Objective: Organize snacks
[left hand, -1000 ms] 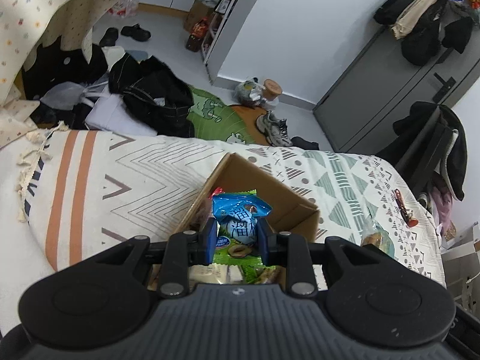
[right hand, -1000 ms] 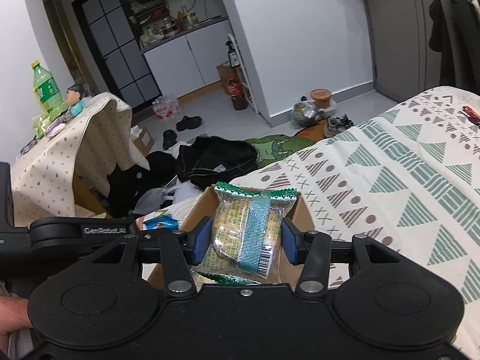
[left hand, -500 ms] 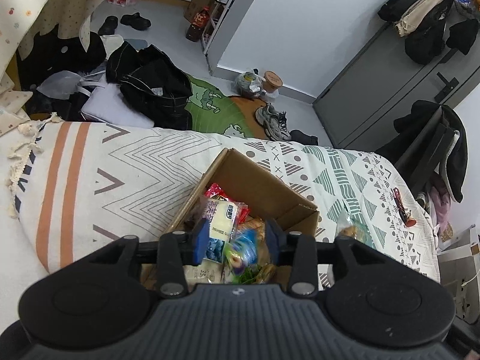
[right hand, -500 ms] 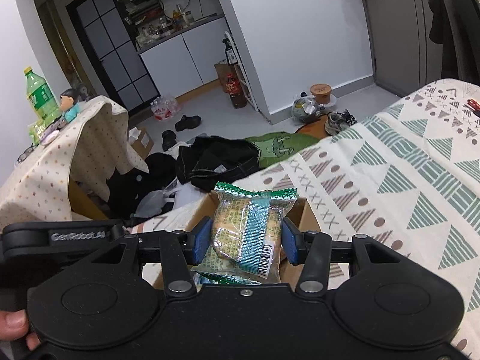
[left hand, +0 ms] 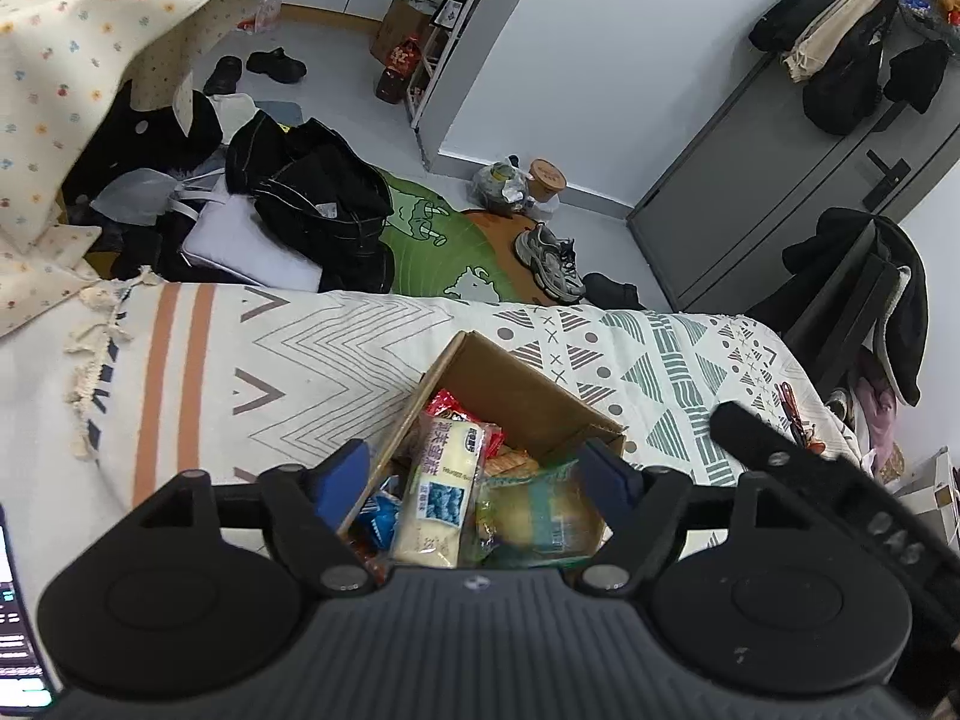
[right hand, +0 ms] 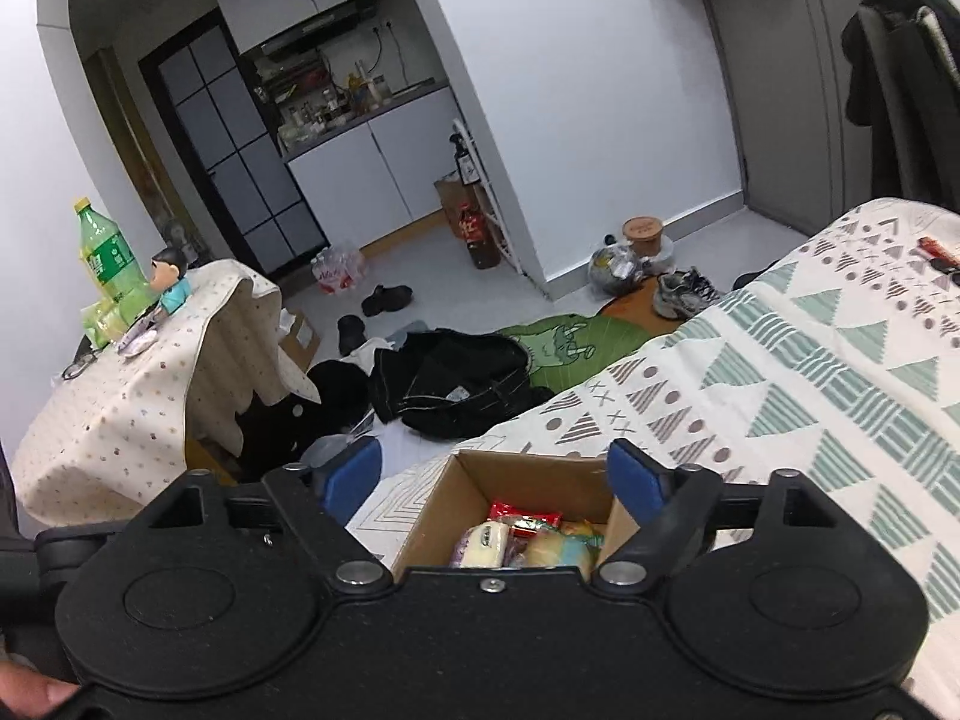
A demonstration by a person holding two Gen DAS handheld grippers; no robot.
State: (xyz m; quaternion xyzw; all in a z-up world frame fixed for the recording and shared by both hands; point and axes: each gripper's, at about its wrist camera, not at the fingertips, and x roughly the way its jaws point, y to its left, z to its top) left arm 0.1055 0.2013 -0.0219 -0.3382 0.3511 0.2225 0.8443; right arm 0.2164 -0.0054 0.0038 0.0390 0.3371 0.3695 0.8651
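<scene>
In the cardboard box (left hand: pixel 528 396), snack packets (left hand: pixel 441 483) overlap; lower ones hidden.

White walls (right hand: pixel 600 90), cluttered grey floor (left hand: pixel 336 84)

A patterned blanket (left hand: pixel 312 354) covered the bed in the near part of the scene. Beyond it, on the floor, black clothes (left hand: pixel 312 192) lay heaped beside a green rug (left hand: pixel 438 240), with grey sneakers (left hand: pixel 552 258) to the right. At far left, a green bottle (right hand: pixel 105 252) stood on a table under a dotted cloth (right hand: pixel 120 414).
</scene>
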